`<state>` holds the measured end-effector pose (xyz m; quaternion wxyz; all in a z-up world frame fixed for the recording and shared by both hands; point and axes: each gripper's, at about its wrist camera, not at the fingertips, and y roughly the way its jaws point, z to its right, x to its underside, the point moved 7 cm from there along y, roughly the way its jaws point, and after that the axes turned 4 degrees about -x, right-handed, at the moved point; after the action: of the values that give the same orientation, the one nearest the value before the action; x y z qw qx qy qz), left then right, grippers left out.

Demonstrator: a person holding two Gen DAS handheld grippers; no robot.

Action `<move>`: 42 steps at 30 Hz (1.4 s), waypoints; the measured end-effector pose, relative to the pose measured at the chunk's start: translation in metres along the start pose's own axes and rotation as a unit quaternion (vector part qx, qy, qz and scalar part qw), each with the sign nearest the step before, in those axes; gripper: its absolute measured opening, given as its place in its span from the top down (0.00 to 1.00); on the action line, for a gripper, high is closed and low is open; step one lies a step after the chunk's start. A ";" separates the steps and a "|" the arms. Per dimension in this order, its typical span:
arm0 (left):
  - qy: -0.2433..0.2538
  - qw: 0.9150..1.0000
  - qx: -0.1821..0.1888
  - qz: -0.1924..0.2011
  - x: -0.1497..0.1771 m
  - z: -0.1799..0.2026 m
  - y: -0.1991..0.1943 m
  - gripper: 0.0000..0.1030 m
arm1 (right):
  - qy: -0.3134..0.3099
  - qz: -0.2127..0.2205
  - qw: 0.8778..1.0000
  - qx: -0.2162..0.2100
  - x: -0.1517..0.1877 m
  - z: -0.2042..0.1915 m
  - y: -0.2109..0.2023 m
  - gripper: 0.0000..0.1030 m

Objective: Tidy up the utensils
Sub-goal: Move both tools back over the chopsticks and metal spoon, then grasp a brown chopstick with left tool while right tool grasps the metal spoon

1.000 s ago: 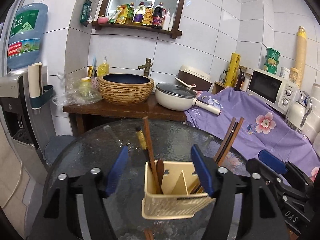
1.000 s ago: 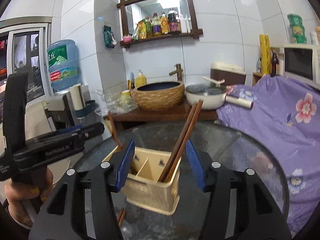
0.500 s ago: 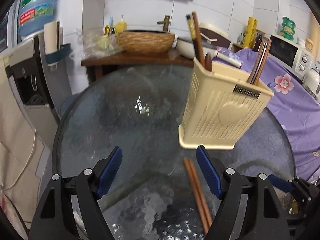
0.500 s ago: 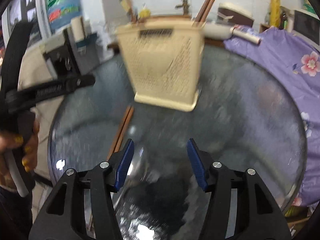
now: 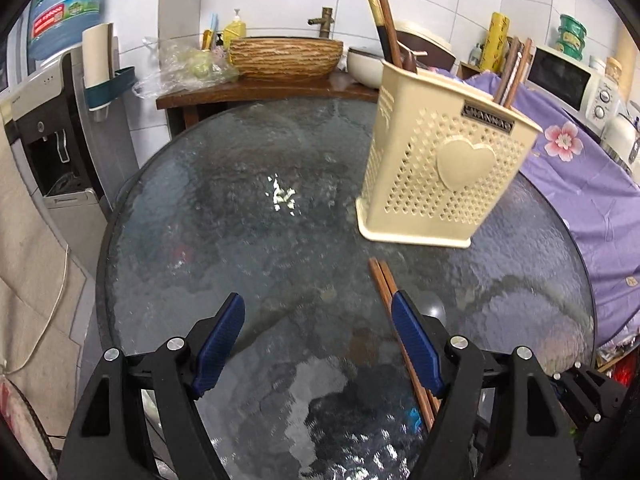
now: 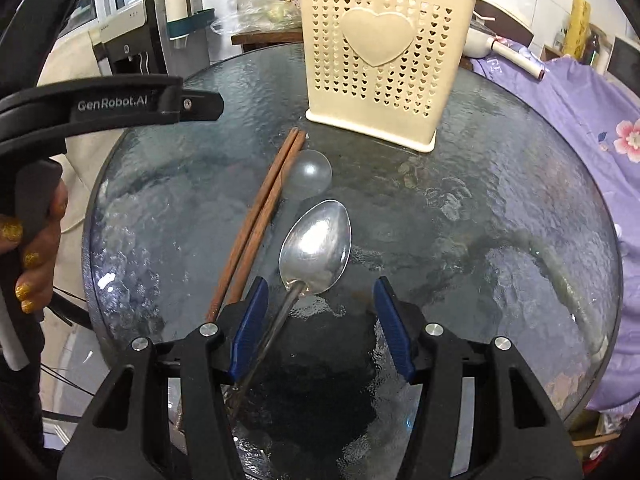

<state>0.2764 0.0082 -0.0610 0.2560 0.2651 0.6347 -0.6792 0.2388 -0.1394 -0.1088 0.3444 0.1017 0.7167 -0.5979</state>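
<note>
Two loose items are left for me on the glass bench (image 5: pixel 240 248): a pair of brown chopsticks (image 5: pixel 382 284) and a metal spoon (image 6: pixel 316 248).

From my left wrist, the cream utensil holder (image 5: pixel 436 168) stands upright toward the far right of the bench, with chopsticks already in its compartments. The loose pair lies in front of its base, running back under my right-hand pad. To lift it well, I judge I should shift right until both sticks sit between the pads, then close across them together so neither rolls off. My left gripper (image 5: pixel 318 344) has its jaws wide apart, holding nothing, and they have just been opening a little with only bare glass between them.

From my right wrist, the spoon lies bowl-up just beside the chopsticks (image 6: pixel 260 216), its handle running back beside my left-hand pad. I should centre on the thin neck and come low before pinching. My right gripper (image 6: pixel 316 324) stands about half open, gripping nothing; whether a pad touches the handle, I cannot tell.
</note>
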 end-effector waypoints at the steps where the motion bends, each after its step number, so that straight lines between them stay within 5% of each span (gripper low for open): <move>1: 0.006 1.000 0.004 -0.004 0.004 0.003 0.000 0.29 | 0.000 -0.002 1.000 0.003 0.001 0.000 0.000 0.46; 10: 0.055 0.996 0.042 -0.048 0.037 0.033 0.002 0.41 | 0.011 -0.010 1.000 0.007 0.005 0.014 -0.002 0.46; 25: 0.102 0.990 0.054 -0.076 0.062 0.057 0.003 0.53 | 0.042 0.000 0.999 0.003 0.006 0.035 -0.007 0.46; 42: 0.086 0.992 0.044 -0.079 0.060 0.057 0.005 0.64 | 0.034 0.005 0.999 -0.001 0.007 0.030 -0.012 0.46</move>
<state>0.2342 -0.0493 -0.1022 0.1339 0.2824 0.6428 -0.6994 0.2387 -0.1723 -0.1054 0.3227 0.1257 0.7279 -0.5918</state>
